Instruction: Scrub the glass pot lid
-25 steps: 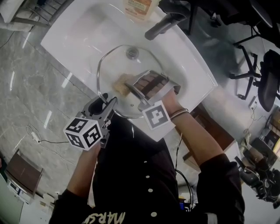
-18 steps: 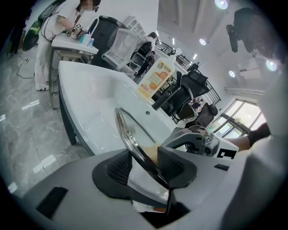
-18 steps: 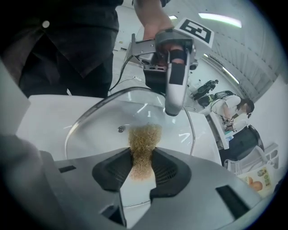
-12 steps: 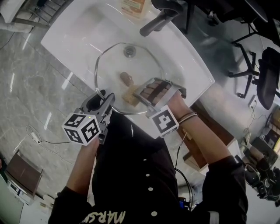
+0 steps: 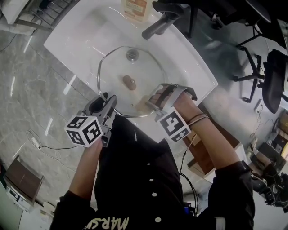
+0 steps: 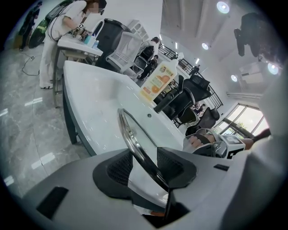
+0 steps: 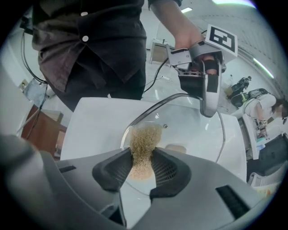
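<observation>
A glass pot lid (image 5: 118,67) with a steel rim lies in the white sink (image 5: 81,40), its brown knob (image 5: 129,82) uncovered in the middle. My left gripper (image 5: 107,99) is shut on the lid's near-left rim; in the left gripper view the rim (image 6: 130,134) runs between the pads of the left gripper (image 6: 145,164). My right gripper (image 5: 153,101) points steeply down at the lid's near-right edge, shut on a tan scrub pad (image 7: 144,143). The pad presses on the glass (image 7: 198,134) just inside the rim, across from the left gripper (image 7: 208,96).
A dark faucet (image 5: 157,24) reaches over the far side of the sink, with an orange-labelled bottle (image 5: 135,9) beside it. The drain (image 5: 132,55) shows through the glass. Grey marble floor lies to the left, office chairs to the far right.
My right gripper slid the scrub pad from the lid's middle toward its near-right rim, uncovering the knob. The left gripper and lid stayed put.
</observation>
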### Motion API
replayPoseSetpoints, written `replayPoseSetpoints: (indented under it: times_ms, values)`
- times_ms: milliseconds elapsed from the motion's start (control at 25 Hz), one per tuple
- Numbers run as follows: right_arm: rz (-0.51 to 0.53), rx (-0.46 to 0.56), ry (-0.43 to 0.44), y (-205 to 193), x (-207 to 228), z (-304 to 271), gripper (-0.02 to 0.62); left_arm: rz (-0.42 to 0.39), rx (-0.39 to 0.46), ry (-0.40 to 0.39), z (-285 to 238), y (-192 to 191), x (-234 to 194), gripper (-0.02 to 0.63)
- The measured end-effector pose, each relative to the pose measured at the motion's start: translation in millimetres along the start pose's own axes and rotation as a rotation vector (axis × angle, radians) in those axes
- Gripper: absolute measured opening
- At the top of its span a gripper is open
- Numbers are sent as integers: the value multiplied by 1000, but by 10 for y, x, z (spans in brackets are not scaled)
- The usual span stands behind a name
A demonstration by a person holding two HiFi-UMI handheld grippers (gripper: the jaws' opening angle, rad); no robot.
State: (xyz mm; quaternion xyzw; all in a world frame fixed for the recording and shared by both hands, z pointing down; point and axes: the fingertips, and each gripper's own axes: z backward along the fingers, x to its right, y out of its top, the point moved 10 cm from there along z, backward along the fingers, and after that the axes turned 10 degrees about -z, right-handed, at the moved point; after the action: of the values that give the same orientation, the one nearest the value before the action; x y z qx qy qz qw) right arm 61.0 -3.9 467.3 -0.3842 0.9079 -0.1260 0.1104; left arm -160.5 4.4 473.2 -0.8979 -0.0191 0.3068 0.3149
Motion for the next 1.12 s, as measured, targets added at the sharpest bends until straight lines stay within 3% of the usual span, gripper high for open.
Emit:
replayPoseSetpoints:
  times_ms: [160,320,480,560,720,840,1000,1120]
  values:
    - [15,-6,59,-16,-9,34,143,18,28,10,22,-17,7,187]
    - [-2,-8,37,-25,-18,46,143,57,46,-2,45,-31,-9,180]
    - [-49,0,12,-45,22,76,144,146,82,-31,95,-45,-56,164]
    - [-97,28,-50,-54,119,115,146,204,114,-53,124,-71,-90,154]
    - [-300,115,-300,-13,500,154,147,329,188,-111,178,-156,-141,116]
    - [-349,120,-443,111,798,50,147,367,216,-137,185,-189,-160,106]
    - [-361,110,-565,241,1115,-115,149,369,218,-147,185,-207,-182,101]
    - [-366,98,-567,283,1205,-200,147,354,210,-146,180,-193,-184,103]
